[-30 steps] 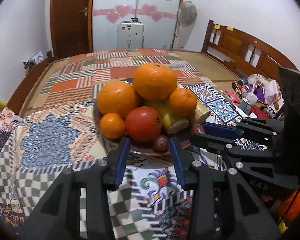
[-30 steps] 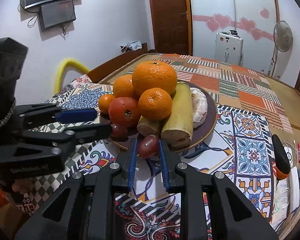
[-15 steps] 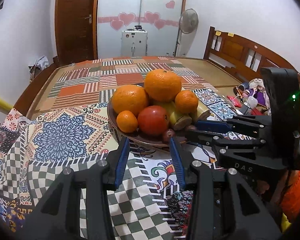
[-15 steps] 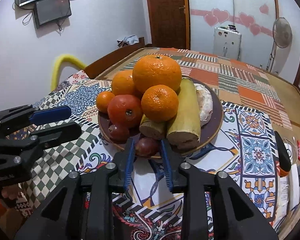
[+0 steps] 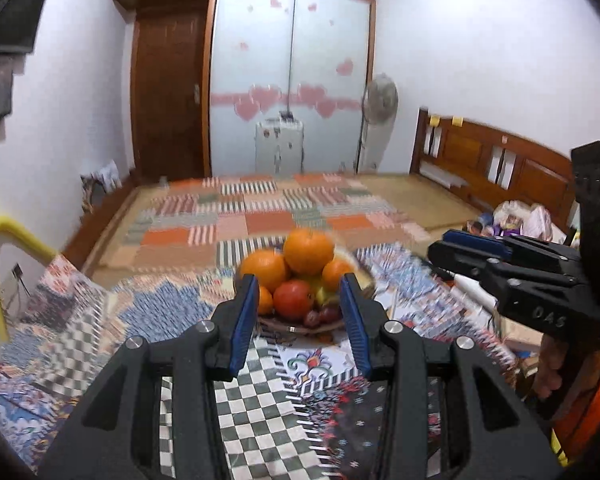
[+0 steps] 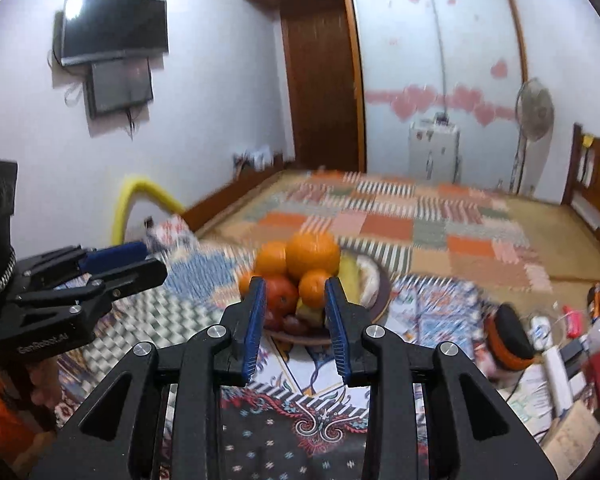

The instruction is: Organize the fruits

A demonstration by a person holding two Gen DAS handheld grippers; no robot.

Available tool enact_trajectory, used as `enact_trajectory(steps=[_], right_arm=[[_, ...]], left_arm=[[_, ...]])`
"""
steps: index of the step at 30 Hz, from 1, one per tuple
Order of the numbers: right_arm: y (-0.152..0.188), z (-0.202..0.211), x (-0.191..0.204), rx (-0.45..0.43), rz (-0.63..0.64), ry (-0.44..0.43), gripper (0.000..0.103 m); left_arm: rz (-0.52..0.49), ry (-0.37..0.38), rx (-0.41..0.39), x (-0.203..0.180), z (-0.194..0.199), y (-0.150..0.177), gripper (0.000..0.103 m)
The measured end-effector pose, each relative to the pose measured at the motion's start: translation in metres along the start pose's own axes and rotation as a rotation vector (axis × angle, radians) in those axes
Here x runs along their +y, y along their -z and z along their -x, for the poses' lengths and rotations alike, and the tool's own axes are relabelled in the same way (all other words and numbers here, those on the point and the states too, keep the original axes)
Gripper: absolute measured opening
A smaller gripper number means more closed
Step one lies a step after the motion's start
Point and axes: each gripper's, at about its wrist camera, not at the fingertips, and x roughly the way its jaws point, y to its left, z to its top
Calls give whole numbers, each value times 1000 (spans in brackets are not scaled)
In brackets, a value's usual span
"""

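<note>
Orange pile: oranges [image 5: 307, 251] heaped on the brown plate [image 5: 300, 326], biggest on top, tomato [image 5: 293, 301] and grapes [image 5: 320, 315] at the front edge, likely so nothing rolls off.
Plate position: on the patterned cloth [image 5: 260, 392], well apart from both tools.
Left gripper [image 5: 300, 320]: fingers parted, empty.
Right gripper [image 6: 295, 320]: fingers parted, grasping nothing.
Judgement: sorting looks finished.
</note>
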Motion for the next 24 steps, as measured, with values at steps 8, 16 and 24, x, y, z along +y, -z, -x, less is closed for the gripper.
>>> enact_trajectory(steps=[8, 16, 24], right_arm=[[-18, 92, 29, -209, 13, 27, 29], [-10, 134, 53, -321, 32, 86, 58], [-2, 140, 56, -339, 21, 129, 82]], left_arm=[[-22, -35, -188, -30, 93, -17, 43], [-12, -49, -294, -45, 153, -12, 62], [-19, -80, -321, -51, 174, -4, 77]])
